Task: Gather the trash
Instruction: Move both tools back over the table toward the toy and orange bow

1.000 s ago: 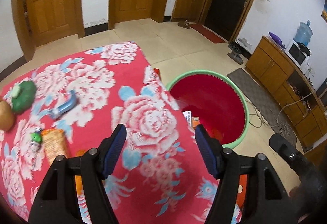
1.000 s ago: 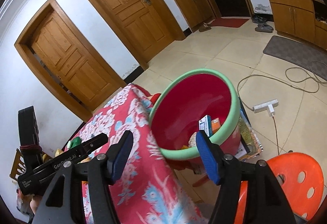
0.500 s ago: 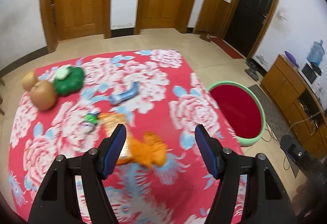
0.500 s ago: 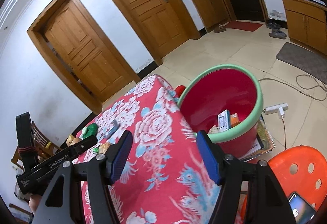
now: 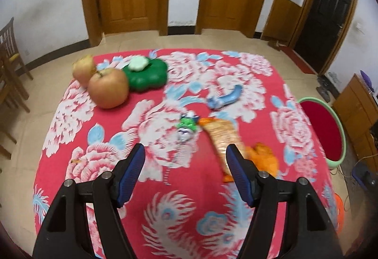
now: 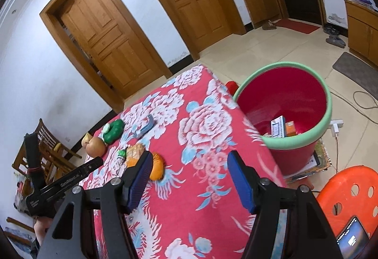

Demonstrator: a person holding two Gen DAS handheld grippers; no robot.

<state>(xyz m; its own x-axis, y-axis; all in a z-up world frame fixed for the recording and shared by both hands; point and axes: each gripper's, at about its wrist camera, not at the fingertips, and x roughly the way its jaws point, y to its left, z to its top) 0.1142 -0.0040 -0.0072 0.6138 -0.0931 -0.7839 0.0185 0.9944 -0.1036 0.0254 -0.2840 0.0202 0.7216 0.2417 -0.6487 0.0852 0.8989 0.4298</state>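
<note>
Left wrist view: crinkled orange wrapper (image 5: 224,138) lies flat on the floral cloth (image 5: 165,188), left gripper (image 5: 185,176) jaws apart, empty.

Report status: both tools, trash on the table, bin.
Left tool and right tool open, empty. Wrappers lie on the tablecloth, uncollected. Bin beside table, path unobstructed.

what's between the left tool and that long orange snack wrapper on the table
Nothing visible. The left tool is open and empty above bare tablecloth; the orange wrapper lies just ahead by its right finger, with the small green wrapper off to the side.
</note>
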